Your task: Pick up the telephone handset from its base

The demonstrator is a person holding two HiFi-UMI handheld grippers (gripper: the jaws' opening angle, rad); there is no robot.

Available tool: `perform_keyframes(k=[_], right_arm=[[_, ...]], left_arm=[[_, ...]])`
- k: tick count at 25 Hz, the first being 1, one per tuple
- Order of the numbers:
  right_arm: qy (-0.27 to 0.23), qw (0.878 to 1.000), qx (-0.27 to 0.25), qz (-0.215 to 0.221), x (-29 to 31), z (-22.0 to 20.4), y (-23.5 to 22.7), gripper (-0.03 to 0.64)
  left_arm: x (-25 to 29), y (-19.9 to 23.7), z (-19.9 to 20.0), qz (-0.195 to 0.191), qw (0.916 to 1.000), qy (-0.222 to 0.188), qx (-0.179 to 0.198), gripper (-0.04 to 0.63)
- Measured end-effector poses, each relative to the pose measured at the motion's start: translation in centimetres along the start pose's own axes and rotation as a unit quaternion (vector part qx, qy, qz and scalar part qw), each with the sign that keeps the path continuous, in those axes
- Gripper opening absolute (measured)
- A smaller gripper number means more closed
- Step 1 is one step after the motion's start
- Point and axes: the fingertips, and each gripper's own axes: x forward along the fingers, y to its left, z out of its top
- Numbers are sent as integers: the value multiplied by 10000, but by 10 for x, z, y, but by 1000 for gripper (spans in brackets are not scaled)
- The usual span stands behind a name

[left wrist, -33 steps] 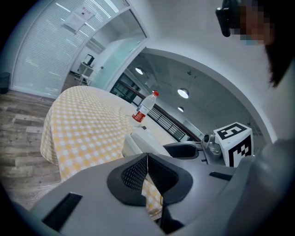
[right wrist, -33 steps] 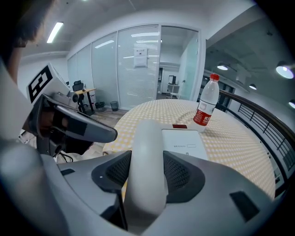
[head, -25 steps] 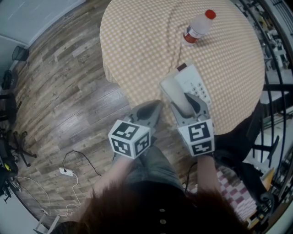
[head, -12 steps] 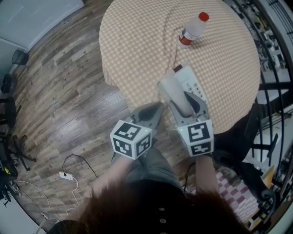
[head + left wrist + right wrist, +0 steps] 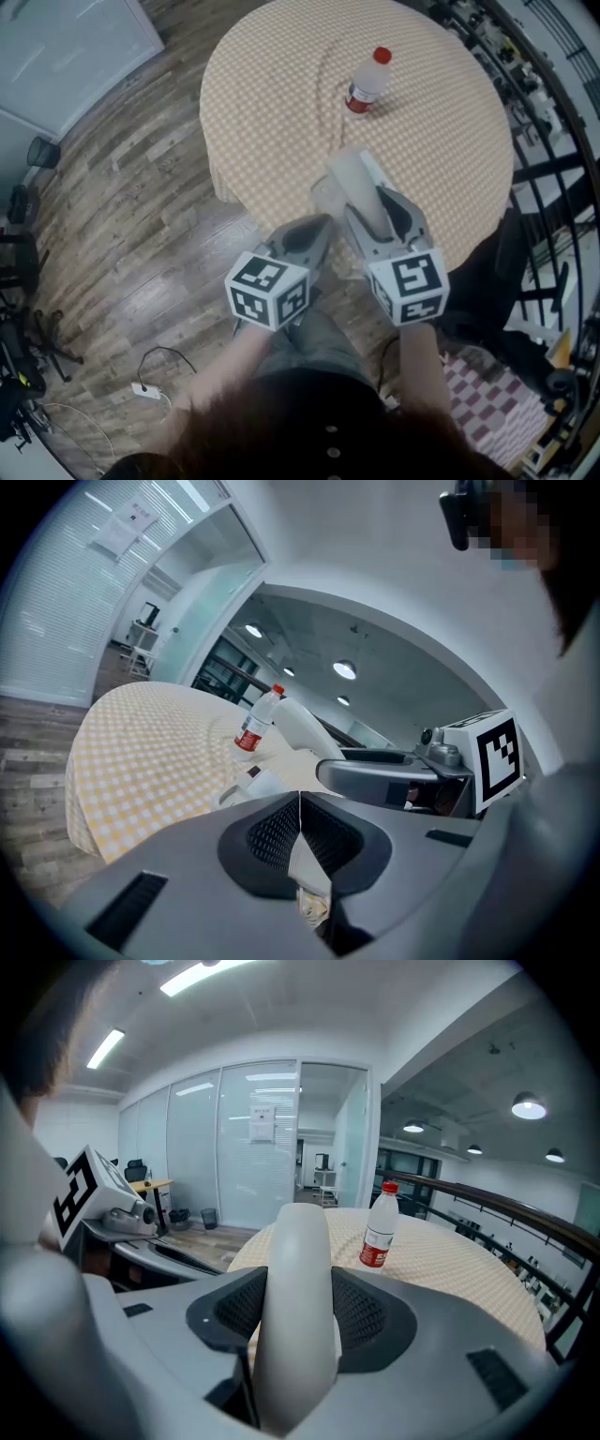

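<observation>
The white telephone handset (image 5: 359, 186) hangs above the round checked table (image 5: 272, 94), with my right gripper (image 5: 378, 208) shut on it. In the right gripper view the handset (image 5: 295, 1288) stands upright between both pads and fills the gap. The white base (image 5: 322, 197) shows only in part under the handset, near the table's front edge; in the left gripper view the base (image 5: 255, 782) lies below the raised handset (image 5: 302, 729). My left gripper (image 5: 312, 232) is shut and hovers just left of the right one, off the table's edge, its pads meeting (image 5: 300, 803).
A clear water bottle with a red cap (image 5: 366, 82) stands upright farther back on the table. Wooden floor (image 5: 141, 216) lies to the left, with a cable and plug strip (image 5: 145, 389). Dark railings (image 5: 553, 169) run along the right.
Both grippers have risen. The handset has come up off the base with the right gripper and now hides the keypad. The left gripper stays shut beside it.
</observation>
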Motion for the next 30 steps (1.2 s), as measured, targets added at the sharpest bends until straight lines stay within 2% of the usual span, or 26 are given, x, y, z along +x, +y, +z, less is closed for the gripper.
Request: perform_keyframes(k=[8, 17, 30], right_arm=[[-566, 9943, 895, -137, -31, 22, -12, 219], [-1282, 9851, 889, -718, -72, 60, -27, 219], [-1879, 9696, 1118, -1097, -127, 78, -42, 219]], left_arm=[[-6, -21, 40, -260, 9987, -286, 330, 12], [-11, -47, 82, -664, 9924, -488, 916, 12], [-4, -92, 106, -1148, 9833, -690, 1229, 12]])
